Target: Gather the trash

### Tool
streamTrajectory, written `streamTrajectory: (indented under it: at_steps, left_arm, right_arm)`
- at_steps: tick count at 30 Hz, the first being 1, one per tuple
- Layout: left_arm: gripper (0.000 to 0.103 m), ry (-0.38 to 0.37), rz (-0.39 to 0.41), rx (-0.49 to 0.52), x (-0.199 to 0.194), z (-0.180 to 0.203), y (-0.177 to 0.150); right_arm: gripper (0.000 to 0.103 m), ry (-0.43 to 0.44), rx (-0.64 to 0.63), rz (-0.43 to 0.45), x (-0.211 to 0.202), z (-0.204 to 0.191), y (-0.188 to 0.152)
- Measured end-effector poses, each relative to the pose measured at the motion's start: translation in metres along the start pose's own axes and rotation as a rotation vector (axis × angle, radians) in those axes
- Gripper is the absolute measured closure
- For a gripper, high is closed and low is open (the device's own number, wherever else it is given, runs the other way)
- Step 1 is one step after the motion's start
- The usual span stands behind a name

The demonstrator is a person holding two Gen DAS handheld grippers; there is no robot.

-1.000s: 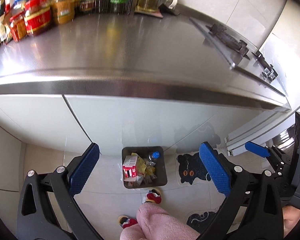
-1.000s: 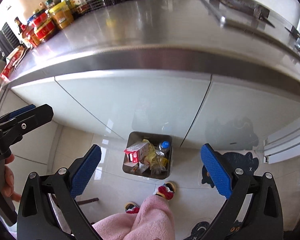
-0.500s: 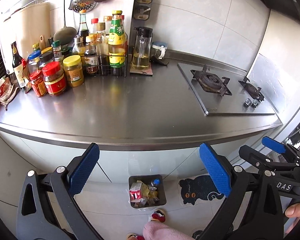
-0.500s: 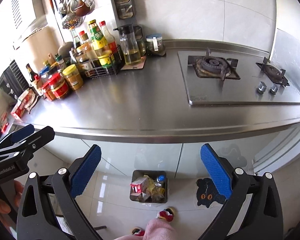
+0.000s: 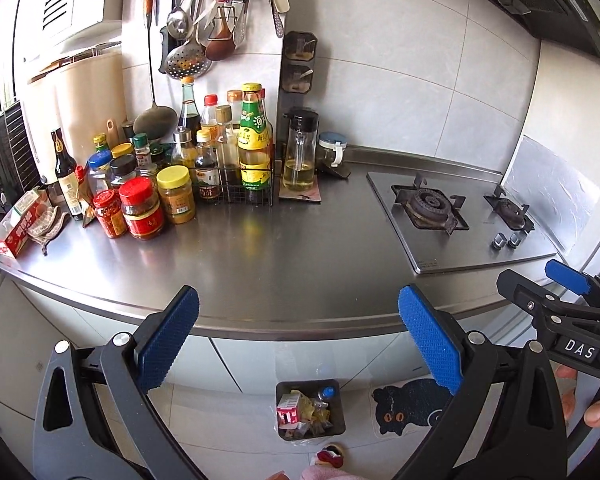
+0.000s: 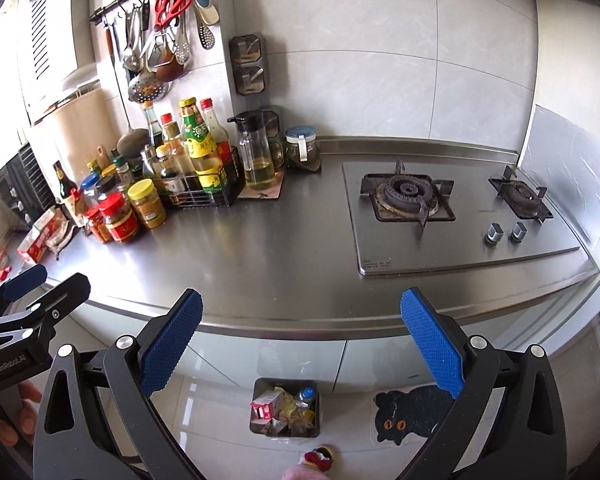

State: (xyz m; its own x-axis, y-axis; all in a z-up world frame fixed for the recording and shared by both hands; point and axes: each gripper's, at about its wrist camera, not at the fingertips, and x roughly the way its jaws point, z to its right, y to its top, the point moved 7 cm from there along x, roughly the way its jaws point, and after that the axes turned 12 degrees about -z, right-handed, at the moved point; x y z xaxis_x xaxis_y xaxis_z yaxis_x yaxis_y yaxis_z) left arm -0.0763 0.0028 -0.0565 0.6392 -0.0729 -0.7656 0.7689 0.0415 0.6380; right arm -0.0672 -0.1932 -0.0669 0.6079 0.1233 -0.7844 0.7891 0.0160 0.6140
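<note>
We look onto a stainless steel counter, grey tiled wall behind, gas hob set in at right, pale cabinet doors below, glossy light floor, daylight from left.

Down in the trash bin, the wrappers pile over one another and are too small to sort, a blue bottle cap poking out while its bottle lies buried. The right tool is cut off at the left view's edge, so its jaws cannot be read. The cat mat hides partly behind a blue pad.
</note>
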Motion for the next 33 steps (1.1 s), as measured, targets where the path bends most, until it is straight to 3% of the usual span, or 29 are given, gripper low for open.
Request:
streamTrajectory:
  at_steps: [33]
  left_arm:
    - [0.008, 0.031, 0.013, -0.005, 0.001, 0.008, 0.02]
  right_arm:
    - [0.003, -0.006, -0.035, -0.004, 0.007, 0.005, 0.018]
